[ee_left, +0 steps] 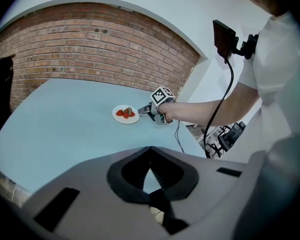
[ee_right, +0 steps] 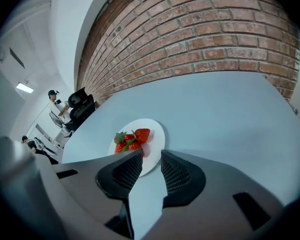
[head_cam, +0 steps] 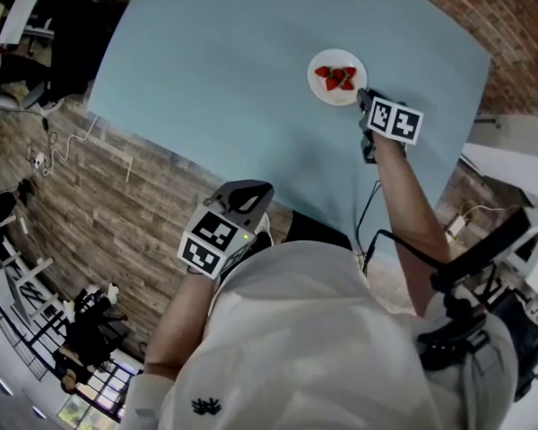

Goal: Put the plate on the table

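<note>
A small white plate [head_cam: 337,77] with several strawberries [head_cam: 337,78] lies flat on the light blue table [head_cam: 233,79], at its far right. My right gripper [head_cam: 363,97] is just at the plate's near rim. In the right gripper view its jaws [ee_right: 151,160] stand open, a narrow gap apart, and the plate's rim [ee_right: 151,156] and the tabletop show between the tips. My left gripper [head_cam: 251,191] hangs at the table's near edge, far from the plate. Its jaws [ee_left: 150,168] are shut with nothing in them. The left gripper view shows the plate [ee_left: 125,114] and my right gripper [ee_left: 143,110] beside it.
A red brick wall [ee_left: 90,54] runs along the far side of the table. Wood-look floor [head_cam: 117,195] lies to the left, with office chairs and desks [head_cam: 27,25] beyond. A cable [head_cam: 369,209] hangs from my right arm.
</note>
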A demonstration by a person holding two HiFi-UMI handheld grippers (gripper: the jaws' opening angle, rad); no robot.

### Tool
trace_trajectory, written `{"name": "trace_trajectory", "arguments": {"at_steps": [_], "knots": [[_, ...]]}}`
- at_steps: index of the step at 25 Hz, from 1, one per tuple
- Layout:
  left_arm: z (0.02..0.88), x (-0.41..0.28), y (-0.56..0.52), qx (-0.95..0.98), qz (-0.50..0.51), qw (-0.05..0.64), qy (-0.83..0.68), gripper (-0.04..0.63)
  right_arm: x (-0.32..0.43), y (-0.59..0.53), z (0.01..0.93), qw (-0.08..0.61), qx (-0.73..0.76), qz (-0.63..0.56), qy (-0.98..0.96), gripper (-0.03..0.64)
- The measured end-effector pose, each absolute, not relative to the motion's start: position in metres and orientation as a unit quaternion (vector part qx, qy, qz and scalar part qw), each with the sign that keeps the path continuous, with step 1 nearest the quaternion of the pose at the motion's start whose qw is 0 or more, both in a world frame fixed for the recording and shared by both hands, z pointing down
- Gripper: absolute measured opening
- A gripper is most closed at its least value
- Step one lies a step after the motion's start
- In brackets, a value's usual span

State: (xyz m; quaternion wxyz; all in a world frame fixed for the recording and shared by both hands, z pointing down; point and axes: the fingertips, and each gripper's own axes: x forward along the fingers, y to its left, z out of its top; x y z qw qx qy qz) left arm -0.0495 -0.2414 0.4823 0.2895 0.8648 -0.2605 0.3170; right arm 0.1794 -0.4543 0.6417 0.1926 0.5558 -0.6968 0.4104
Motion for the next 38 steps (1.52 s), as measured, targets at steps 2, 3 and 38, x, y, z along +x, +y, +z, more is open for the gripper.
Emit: {"name": "trace_trajectory", "arguments": {"at_steps": [2,3,38], "knots": [[0.481,-0.051,-0.237,0.869,0.319,0.283,-0.251,0.0,0.174,-0.443,0.631,0.194,0.552,0.406,-0.702,0.104],[0.48,-0.053,-0.233,0.87,0.322,0.28,-0.246,0.0,0.169,-0.436,0.625,0.196,0.55,0.402,-0.705,0.104],[0.454,-0.165,-0.042,0.908,0.3,0.226,-0.187,0.002,-0.062,-0.09,0.495,0.276,0.399,0.278,-0.829,0.101]]}}
